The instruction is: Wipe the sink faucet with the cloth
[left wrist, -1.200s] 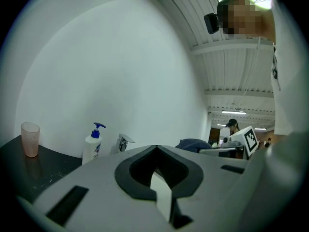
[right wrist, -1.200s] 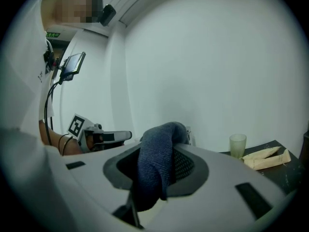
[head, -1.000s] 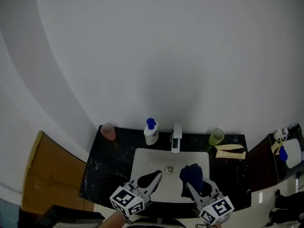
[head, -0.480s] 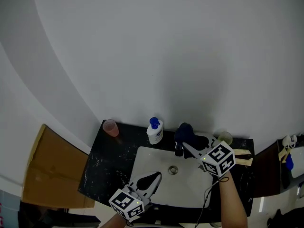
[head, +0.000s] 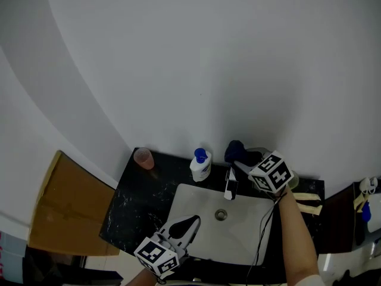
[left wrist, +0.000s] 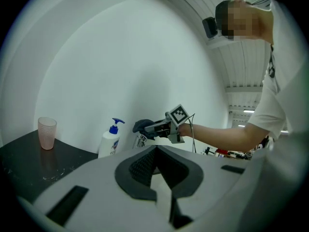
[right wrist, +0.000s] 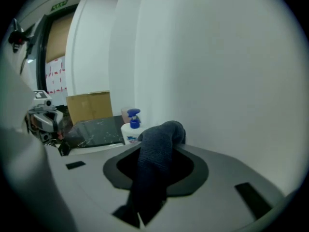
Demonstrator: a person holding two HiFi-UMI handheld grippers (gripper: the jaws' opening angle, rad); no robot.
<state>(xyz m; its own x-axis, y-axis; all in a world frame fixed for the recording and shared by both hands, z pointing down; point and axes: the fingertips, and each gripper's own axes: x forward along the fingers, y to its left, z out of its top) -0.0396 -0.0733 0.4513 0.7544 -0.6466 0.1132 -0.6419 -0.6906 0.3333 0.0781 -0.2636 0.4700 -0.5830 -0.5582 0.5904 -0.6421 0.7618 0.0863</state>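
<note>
Soap bottle (head: 201, 165) left of faucet (head: 230, 185)

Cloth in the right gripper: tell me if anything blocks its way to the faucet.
Nothing visible does. The right gripper holds the cloth just above the faucet, with no object between them; the soap bottle stands off to one side.

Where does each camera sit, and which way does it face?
Head view: on the person's head, looking down at the sink; left claw, right claw, forearm show.
Left gripper view: on the left claw, facing the faucet; its shut jaws show.
Right gripper view: on the right claw, facing along the wall; jaws holding the cloth.
Shared: all three show the soap bottle.
</note>
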